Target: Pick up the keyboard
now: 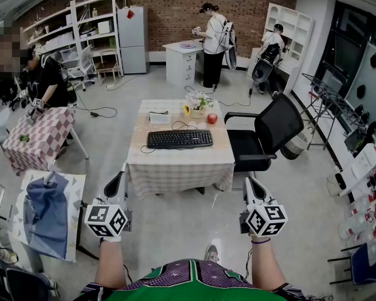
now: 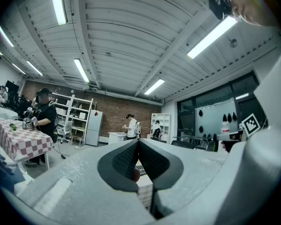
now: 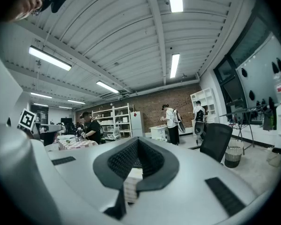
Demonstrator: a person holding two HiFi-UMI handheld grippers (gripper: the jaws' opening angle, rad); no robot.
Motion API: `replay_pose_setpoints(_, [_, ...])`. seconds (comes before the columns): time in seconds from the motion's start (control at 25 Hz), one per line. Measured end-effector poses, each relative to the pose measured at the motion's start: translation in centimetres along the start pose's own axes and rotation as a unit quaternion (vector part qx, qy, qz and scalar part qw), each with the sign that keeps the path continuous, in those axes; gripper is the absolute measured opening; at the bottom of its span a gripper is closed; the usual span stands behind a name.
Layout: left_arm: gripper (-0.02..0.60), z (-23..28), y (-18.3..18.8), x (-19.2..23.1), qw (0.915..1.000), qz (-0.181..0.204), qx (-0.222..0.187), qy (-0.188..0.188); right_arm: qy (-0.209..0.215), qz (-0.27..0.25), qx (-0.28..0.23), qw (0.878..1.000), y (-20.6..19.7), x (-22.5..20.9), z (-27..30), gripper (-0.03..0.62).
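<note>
A black keyboard (image 1: 180, 138) lies across the middle of a small table (image 1: 175, 165) with a pale checked cloth, straight ahead of me. My left gripper (image 1: 118, 182) hangs in the air short of the table's near left corner, jaws shut and empty. At the same height, off the table's near right corner, is my right gripper (image 1: 252, 185), shut on nothing. Both point level toward the table. In the left gripper view a strip of the keyboard (image 2: 140, 168) and the red apple (image 2: 136, 175) show through the closed jaw tips. The right gripper view shows only the cloth (image 3: 129, 187) there.
On the table behind the keyboard sit a red apple (image 1: 212, 118), a small flower pot (image 1: 197, 103) and a white box (image 1: 159, 117). A black office chair (image 1: 268, 132) stands at the table's right. A checked side table (image 1: 41, 137) and a blue cloth (image 1: 45, 212) are at left. People stand farther back.
</note>
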State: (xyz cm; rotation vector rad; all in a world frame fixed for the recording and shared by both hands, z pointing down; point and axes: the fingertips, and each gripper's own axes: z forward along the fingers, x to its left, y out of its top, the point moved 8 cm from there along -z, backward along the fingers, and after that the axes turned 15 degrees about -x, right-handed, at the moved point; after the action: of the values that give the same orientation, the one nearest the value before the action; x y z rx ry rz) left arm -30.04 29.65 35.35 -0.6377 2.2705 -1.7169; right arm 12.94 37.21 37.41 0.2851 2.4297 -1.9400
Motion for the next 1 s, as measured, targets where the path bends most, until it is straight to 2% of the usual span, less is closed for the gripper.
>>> replay_pose_setpoints(0.64, [0.018,-0.4,-0.5,0.8,0.9999,-0.004,-0.014,0.007,-0.007,-0.004,-0.002,1.0,-0.8,0.1,0.2,0.0])
replay_pose_setpoints(0.88, [0.018,2.3,-2.0,0.4,0.9993,-0.033,-0.018,0.008,0.001,-0.006,0.006,1.0,-1.0,-2.3,2.0,0.0])
replay_pose_setpoints(1.0, [0.018,4.9,-3.3,0.6,0.9994,-0.03,-0.013,0.01,0.004,-0.006,0.007,1.0,-1.4,-4.2,4.4,0.0])
